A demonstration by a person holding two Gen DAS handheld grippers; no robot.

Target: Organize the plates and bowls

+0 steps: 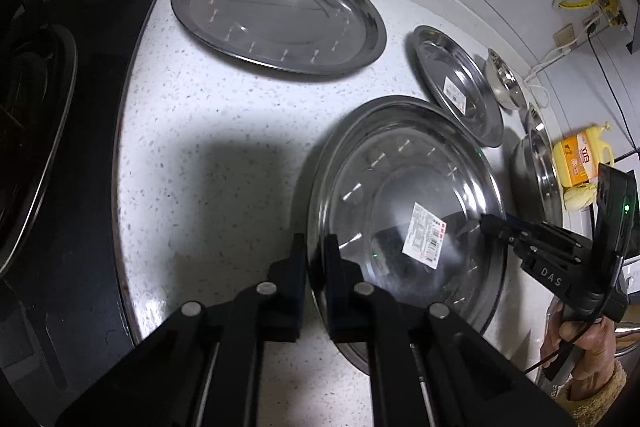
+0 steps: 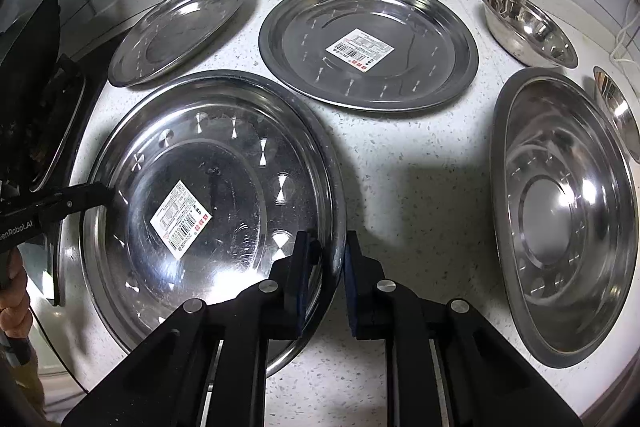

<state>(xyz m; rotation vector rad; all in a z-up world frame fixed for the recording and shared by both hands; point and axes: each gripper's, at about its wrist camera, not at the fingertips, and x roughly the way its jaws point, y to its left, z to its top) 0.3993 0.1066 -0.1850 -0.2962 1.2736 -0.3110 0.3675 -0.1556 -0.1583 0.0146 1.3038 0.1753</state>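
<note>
A large steel plate with a barcode sticker (image 1: 400, 195) (image 2: 208, 163) is held at both sides. My left gripper (image 1: 314, 247) is shut on its left rim; it also shows in the right wrist view (image 2: 86, 197). My right gripper (image 2: 329, 251) is shut on its right rim; it also shows in the left wrist view (image 1: 490, 223). A plain steel plate (image 1: 276, 11) (image 2: 180, 27) lies behind it. A stickered plate (image 1: 456, 83) (image 2: 368, 43) lies at the back. A large steel bowl (image 2: 560, 211) (image 1: 536, 171) sits at the right. A small bowl (image 2: 528, 25) (image 1: 506, 79) is behind it.
A black stove top (image 1: 84, 147) with a dark pan (image 1: 28, 131) borders the speckled counter (image 1: 208, 123) on the left. A yellow detergent bottle (image 1: 580, 159) stands by the tiled wall. Another bowl's edge (image 2: 618, 111) shows at the far right.
</note>
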